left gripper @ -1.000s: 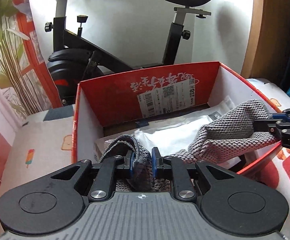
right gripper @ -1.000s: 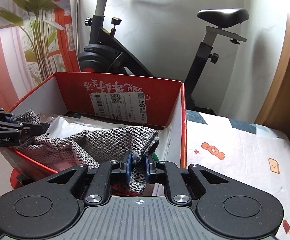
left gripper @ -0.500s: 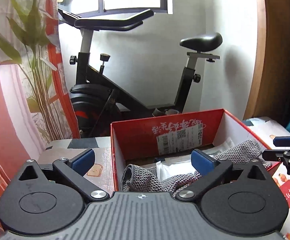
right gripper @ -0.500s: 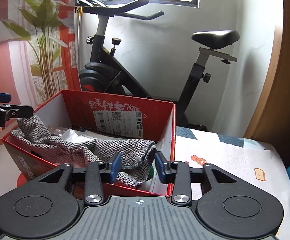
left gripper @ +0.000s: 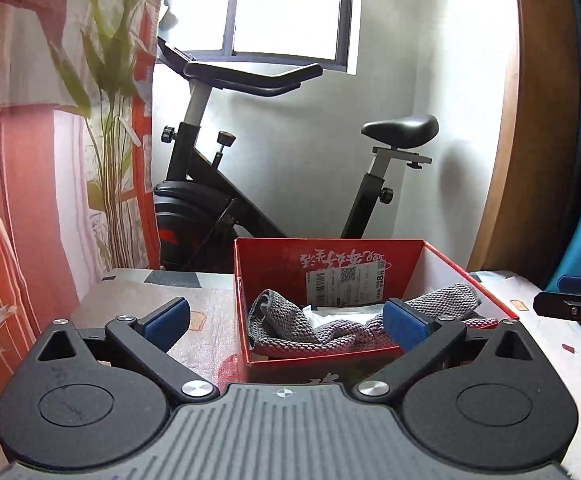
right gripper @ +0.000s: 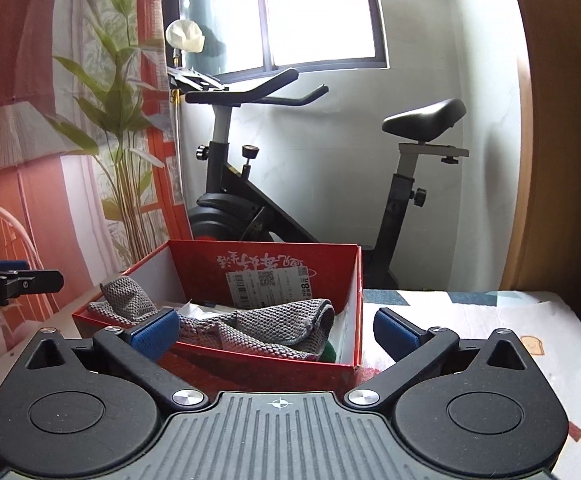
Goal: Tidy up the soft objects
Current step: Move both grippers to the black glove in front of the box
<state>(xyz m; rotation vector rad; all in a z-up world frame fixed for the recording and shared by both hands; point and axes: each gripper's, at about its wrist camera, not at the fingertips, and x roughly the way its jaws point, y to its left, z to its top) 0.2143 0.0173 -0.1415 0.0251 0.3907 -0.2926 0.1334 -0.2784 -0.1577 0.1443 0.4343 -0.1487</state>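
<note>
A grey knitted cloth lies crumpled inside the open red cardboard box, on top of white packaging; it also shows in the right wrist view, in the same red box. My left gripper is wide open and empty, held back from the box's near wall. My right gripper is wide open and empty, in front of the box's near right corner. Each gripper's tip shows at the edge of the other's view.
The box stands on a bed with a patterned sheet. A black exercise bike stands behind the box against the white wall. A curtain with a plant print hangs at the left. A wooden door frame is at the right.
Both grippers let go of the grey cloth, opened wide and drew back and up from the box. The cloth dropped into the box.
</note>
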